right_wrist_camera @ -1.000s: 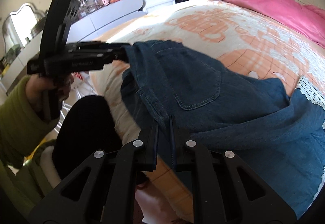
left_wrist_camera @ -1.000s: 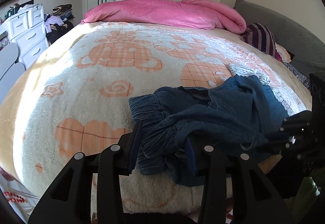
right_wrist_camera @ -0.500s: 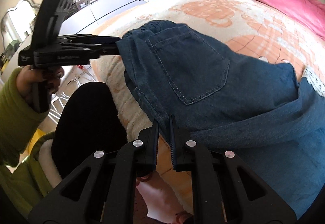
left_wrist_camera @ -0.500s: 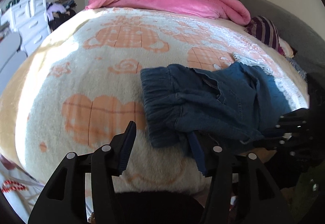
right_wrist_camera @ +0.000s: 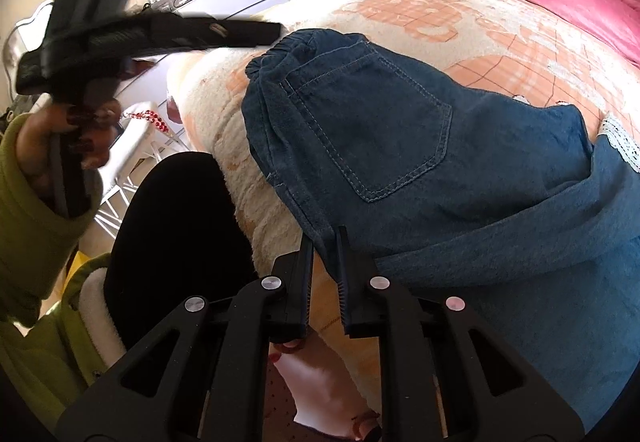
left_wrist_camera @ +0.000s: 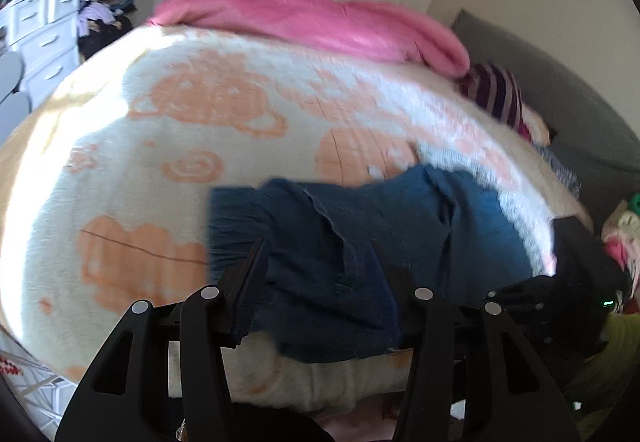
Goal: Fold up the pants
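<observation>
Blue denim pants (right_wrist_camera: 400,145) lie bunched at the near edge of the bed, back pocket up and elastic waistband toward the left. They also show in the left wrist view (left_wrist_camera: 360,242). My right gripper (right_wrist_camera: 325,242) is shut on the pants' side seam at the bed edge. My left gripper (left_wrist_camera: 318,258) is open, its fingers apart above the waistband end of the pants. In the right wrist view the left gripper (right_wrist_camera: 256,29) hovers just clear of the waistband, held by a hand in a green sleeve.
The bed carries a cream blanket (left_wrist_camera: 160,145) with orange patterns, a pink duvet (left_wrist_camera: 312,21) at the far end and a striped pillow (left_wrist_camera: 496,97) at right. White drawers (left_wrist_camera: 44,37) stand at left. The person's black-clad leg (right_wrist_camera: 176,226) presses against the bed edge.
My left gripper has let go of the waistband and opened. The pants dropped and spread flatter on the bed. My right gripper keeps its hold on the seam.
</observation>
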A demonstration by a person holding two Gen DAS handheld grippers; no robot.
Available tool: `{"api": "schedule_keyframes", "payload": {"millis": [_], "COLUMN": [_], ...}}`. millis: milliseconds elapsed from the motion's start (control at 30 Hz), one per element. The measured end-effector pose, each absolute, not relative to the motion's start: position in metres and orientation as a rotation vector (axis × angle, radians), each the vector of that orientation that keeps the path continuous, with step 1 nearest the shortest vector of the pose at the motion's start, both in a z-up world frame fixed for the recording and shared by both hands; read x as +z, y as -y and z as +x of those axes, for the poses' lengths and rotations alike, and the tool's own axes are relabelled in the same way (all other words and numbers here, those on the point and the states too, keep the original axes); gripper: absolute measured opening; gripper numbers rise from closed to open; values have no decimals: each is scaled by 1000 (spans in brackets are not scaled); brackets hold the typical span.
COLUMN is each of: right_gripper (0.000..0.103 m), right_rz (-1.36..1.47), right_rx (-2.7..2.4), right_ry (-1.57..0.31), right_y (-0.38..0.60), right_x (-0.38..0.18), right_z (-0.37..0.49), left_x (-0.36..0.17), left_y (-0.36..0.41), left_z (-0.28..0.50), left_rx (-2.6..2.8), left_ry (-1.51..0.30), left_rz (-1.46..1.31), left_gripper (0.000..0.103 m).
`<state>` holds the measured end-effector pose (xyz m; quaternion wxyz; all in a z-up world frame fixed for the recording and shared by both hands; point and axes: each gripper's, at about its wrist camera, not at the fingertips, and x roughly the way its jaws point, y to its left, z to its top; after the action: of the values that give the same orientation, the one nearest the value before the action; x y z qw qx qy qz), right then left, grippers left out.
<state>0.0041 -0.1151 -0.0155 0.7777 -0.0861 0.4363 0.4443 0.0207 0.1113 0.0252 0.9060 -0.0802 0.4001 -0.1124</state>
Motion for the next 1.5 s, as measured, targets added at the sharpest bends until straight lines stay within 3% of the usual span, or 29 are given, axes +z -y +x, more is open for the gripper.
{"api": "schedule_keyframes", "payload": {"millis": [200,367,500,733,1067,1433,1500], "right_gripper": [14,16,28,36,46,65,66], "right_rz": [-147,-104,-126,-193,-83,15,30], "right_rx": [978,955,908,794,795,659,627], "right_ry": [-965,-909,-887,-1059,-982,-903,-889], "right_y": [126,131,121,101,139,204,215], "right_x": [-11,7,10,-36,-2,22,25], "right_z": [2,4,12,24,27,42,41], "left_x": [-13,-15,-16,-17,3,43,47], "left_y": [-104,-106,-106,-112,-114,-105,-101], "left_z": [28,28,27,24,16,6,6], "left_rx": [-215,-228,-231,-251,-238,-192,-195], "left_ry": [-917,-912,-907,-897,-849,-773,-767], "left_rz": [-136,-139,-138,-177,-209,-123,-116], "left_gripper": [48,48,48,48,49,68,76]}}
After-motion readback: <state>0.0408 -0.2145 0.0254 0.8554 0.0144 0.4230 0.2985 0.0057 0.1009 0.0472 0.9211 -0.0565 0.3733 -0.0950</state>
